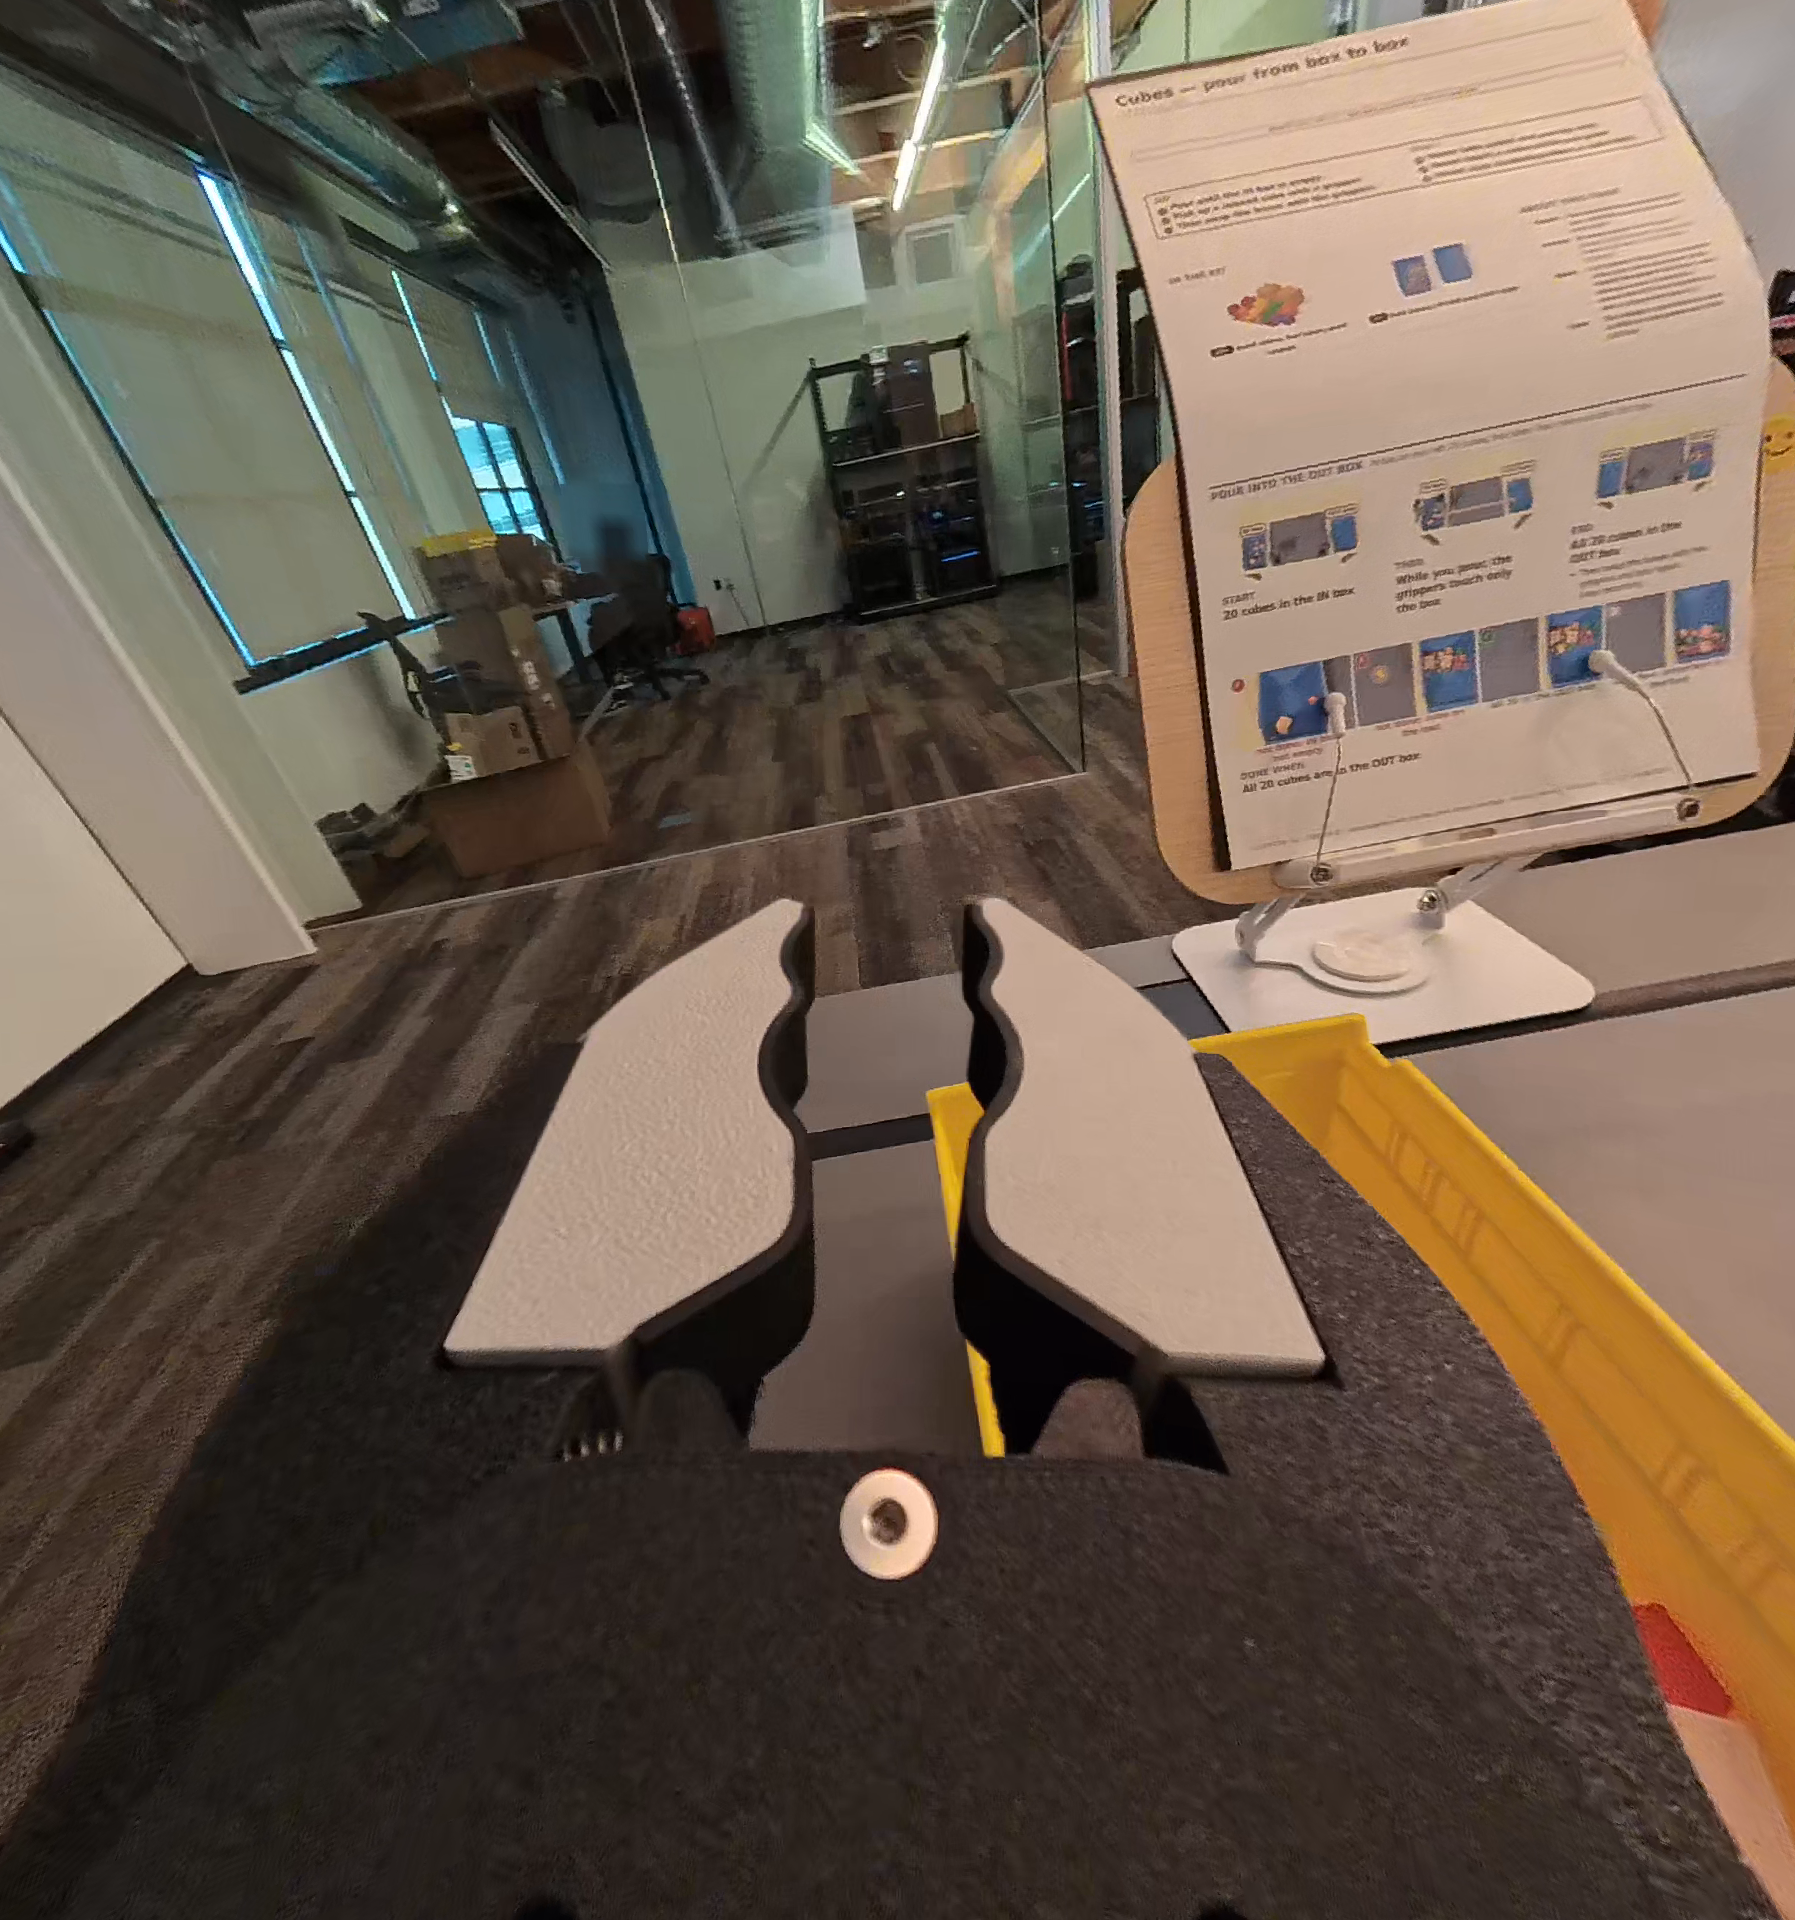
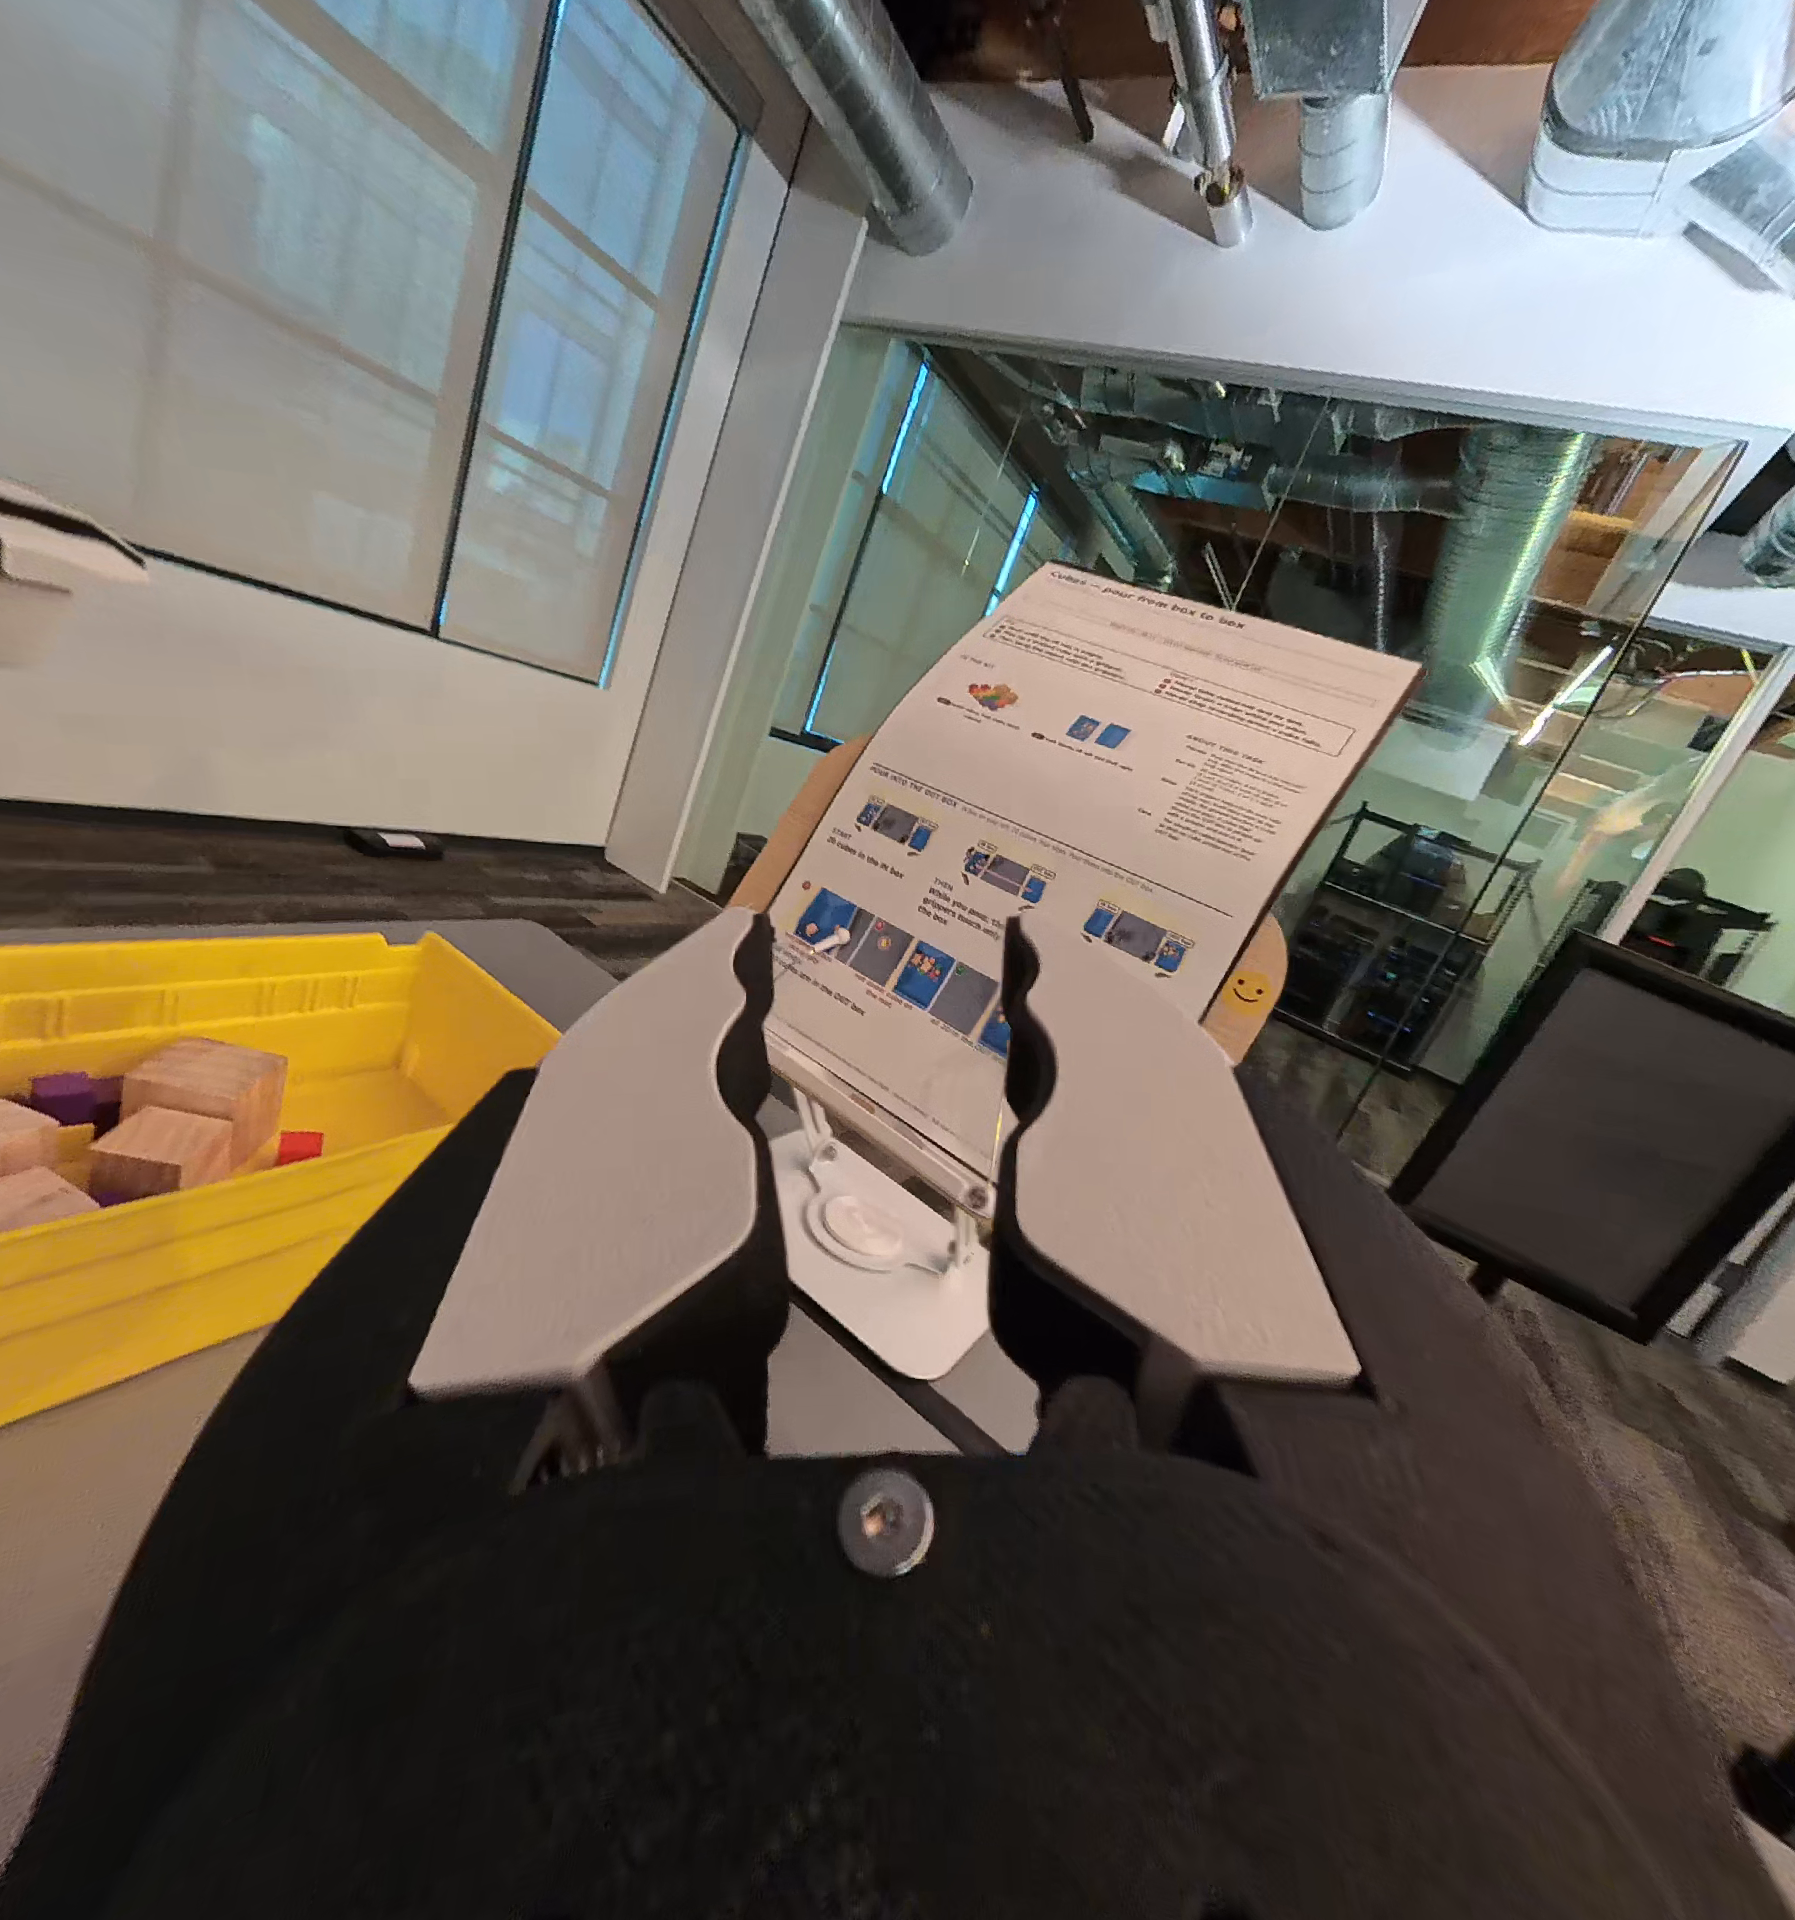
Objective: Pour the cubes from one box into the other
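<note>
- Both tools hold nothing: your left gripper gapes beside the yellow box, and your right gripper gapes over the table.
- One box shows; cubes fill it.
- Grip one wall only and it may twist, spilling cubes.

Printed instruction sheet on wood-backed white stand, grey table, glass partition behind.
</note>
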The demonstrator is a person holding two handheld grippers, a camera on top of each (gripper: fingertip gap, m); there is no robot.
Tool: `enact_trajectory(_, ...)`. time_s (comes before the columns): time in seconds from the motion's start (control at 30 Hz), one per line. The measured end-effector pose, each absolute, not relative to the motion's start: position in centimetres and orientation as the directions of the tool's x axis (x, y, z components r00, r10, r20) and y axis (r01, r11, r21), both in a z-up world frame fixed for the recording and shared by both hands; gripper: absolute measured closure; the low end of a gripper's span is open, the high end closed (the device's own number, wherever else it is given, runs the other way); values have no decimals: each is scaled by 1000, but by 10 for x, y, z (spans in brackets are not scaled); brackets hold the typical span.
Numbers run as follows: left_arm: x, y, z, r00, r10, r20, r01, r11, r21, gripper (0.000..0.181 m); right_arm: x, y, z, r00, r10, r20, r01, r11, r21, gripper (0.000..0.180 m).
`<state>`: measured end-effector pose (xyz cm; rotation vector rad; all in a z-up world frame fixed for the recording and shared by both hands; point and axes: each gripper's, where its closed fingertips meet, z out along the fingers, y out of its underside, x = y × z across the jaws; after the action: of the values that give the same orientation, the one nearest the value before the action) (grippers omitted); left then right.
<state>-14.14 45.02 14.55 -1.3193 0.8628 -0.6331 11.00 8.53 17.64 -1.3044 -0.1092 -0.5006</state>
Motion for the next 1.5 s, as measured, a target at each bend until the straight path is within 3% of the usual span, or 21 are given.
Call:
enact_trajectory(0.23, -131, 459, 99, 498, -856, -140, -266, 3, -964, 157, 102, 82, 180, 935, -210, 285, 330, 232, -915, 152)
enact_trajectory(0.37, -126, 467, 62, 486, -870, -79, -380, -129, -916, 171, 101, 93, 171, 953, -174, 247, 276, 170, -946, 152)
enact_trajectory(0.53, -125, 476, -2, 502, -862, 64, -528, -365, -767, 166, 102, 104, 158, 960, -153, 236, 255, 115, -960, 156)
enact_trajectory(0.67, -126, 485, -35, 537, -836, 112, -576, -461, -675, 159, 105, 110, 148, 919, -203, 339, 354, 42, -934, 156)
enact_trajectory(0.83, -115, 471, -54, 510, -813, 280, -597, -569, -565, 159, 96, 138, 114, 974, -132, 185, 176, -79, -981, 133)
enact_trajectory(0.97, -116, 473, -65, 522, -809, 271, -627, -579, -521, 166, 68, 173, 70, 999, -26, -30, -35, -202, -979, 117)
enact_trajectory(1.1, -117, 464, -71, 502, -810, 303, -654, -585, -479, 172, 10, 212, 37, 887, 194, -418, -354, -293, -888, 115)
enact_trajectory(1.27, -121, 460, -81, 519, -801, 299, -682, -599, -420, 173, 16, 273, 5, 769, 54, -637, -553, -444, -705, 115)
enact_trajectory(1.4, -122, 460, -81, 524, -809, 268, -692, -587, -420, 174, 20, 303, -33, 792, -155, -590, -530, -654, -540, 115)
enact_trajectory(1.5, -122, 460, -81, 524, -818, 239, -705, -574, -418, 175, 25, 317, -52, 830, -267, -490, -513, -710, -482, 115)
